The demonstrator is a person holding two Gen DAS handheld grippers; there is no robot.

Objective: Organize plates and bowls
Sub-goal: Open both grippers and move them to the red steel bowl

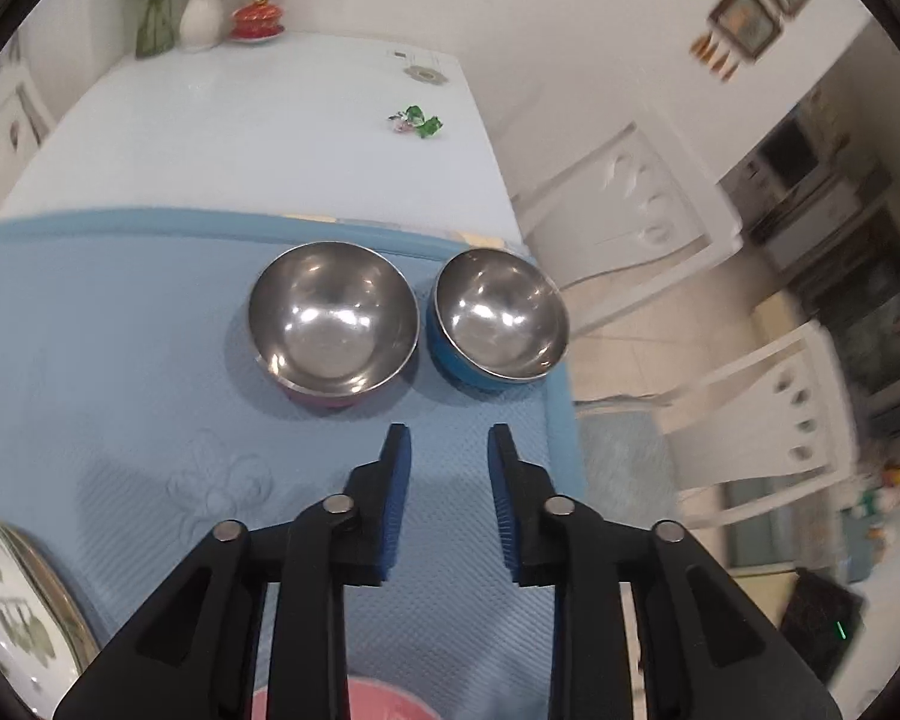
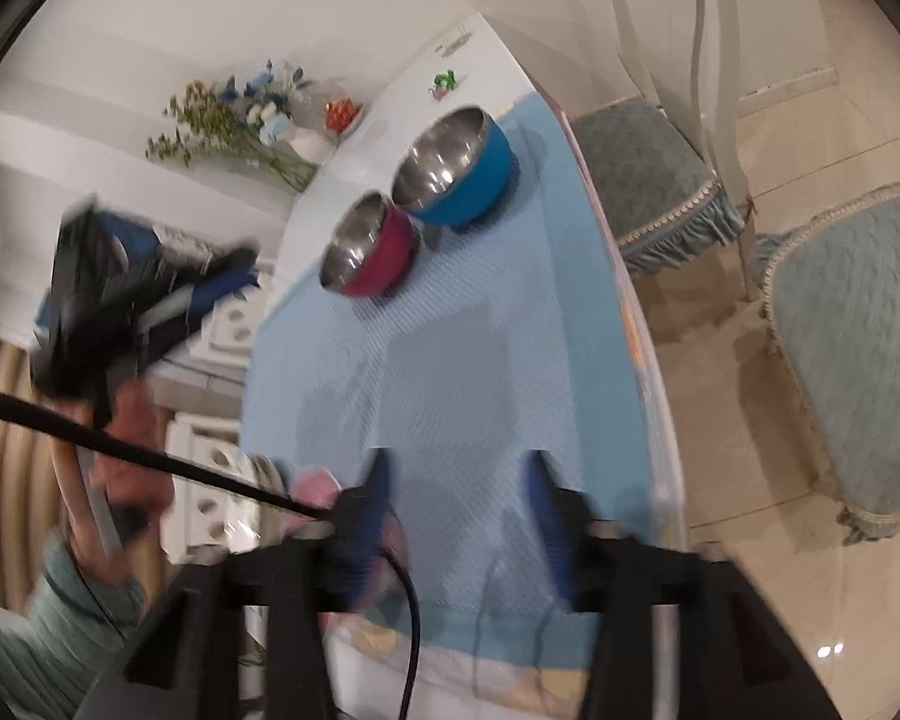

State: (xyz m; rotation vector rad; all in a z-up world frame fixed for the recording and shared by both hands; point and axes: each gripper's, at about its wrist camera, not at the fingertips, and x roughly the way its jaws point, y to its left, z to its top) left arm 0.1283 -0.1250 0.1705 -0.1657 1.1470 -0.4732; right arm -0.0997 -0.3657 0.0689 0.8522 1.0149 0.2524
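Nearest our left lens stood the left gripper (image 1: 449, 444), its jaws parted by a moderate gap and holding nothing, hovering over the blue mat (image 1: 120, 360) that covered the near end of the counter (image 1: 240, 138). We judged the step in hand to be a reach for one of the two steel-lined bowls, probably to nest one in the other. Both bowls stood upright on the mat just ahead of the fingertips: the red bowl (image 1: 333, 327) a little left of the gripper's line, the blue bowl (image 1: 501, 315) a little right, close beside each other near the mat's far right corner; whether their rims touched we could not tell. To do it well, we would have closed on one rim with one finger inside and one outside, since the curved steel looked slippery, and lifted straight up so the neighbour was not knocked toward the counter's edge. A patterned plate (image 1: 18, 612) lay at the lower left and a pink dish (image 1: 384, 699) showed beneath the jaws. From the right wrist view, the right gripper (image 2: 459, 480) hung farther back over the mat, jaws wide and empty, well apart from the bowls, tilted so the counter ran diagonally; the picture was blurred. Small green ornaments (image 1: 417, 120) lay far off.
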